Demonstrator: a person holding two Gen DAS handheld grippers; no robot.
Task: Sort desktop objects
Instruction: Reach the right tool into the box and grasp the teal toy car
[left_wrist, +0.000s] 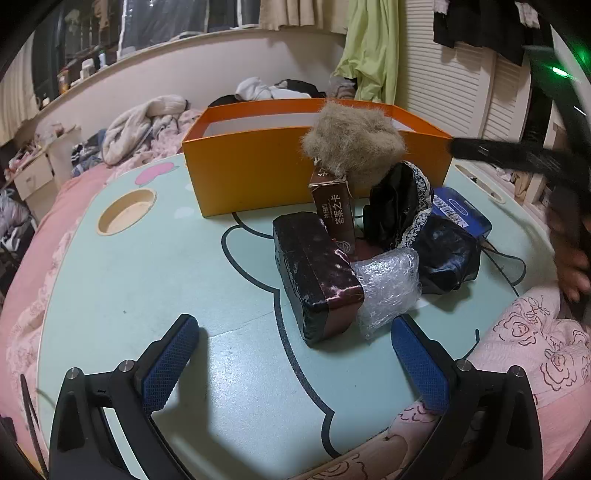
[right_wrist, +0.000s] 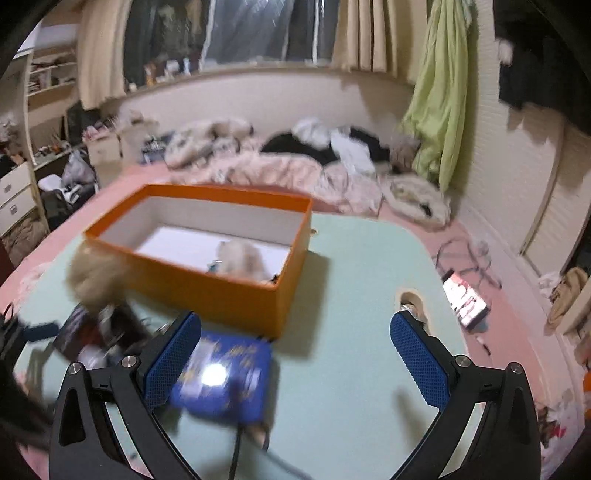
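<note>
A cluttered pile sits mid-table in the left wrist view: a dark maroon box (left_wrist: 317, 280), a bubble-wrap bundle (left_wrist: 388, 291), an upright brown card box (left_wrist: 334, 210) under a tan fur ball (left_wrist: 352, 140), black lace fabric (left_wrist: 399, 206), a black bag (left_wrist: 448, 254) and a blue box (left_wrist: 461, 210). Behind them stands the orange box (left_wrist: 314, 173). My left gripper (left_wrist: 295, 365) is open just short of the maroon box, holding nothing. My right gripper (right_wrist: 295, 365) is open above the table; the blurred blue box (right_wrist: 225, 380) lies below, by its left finger. A pale fluffy item (right_wrist: 243, 258) lies in the orange box (right_wrist: 207, 291).
The mint-green table (left_wrist: 147, 277) has a round cup recess (left_wrist: 127, 214) at the left and stands on a pink bed strewn with clothes. A hand (left_wrist: 569, 258) and a blurred black gripper arm (left_wrist: 517, 155) enter from the right. A lit phone (right_wrist: 467, 299) lies on the bed.
</note>
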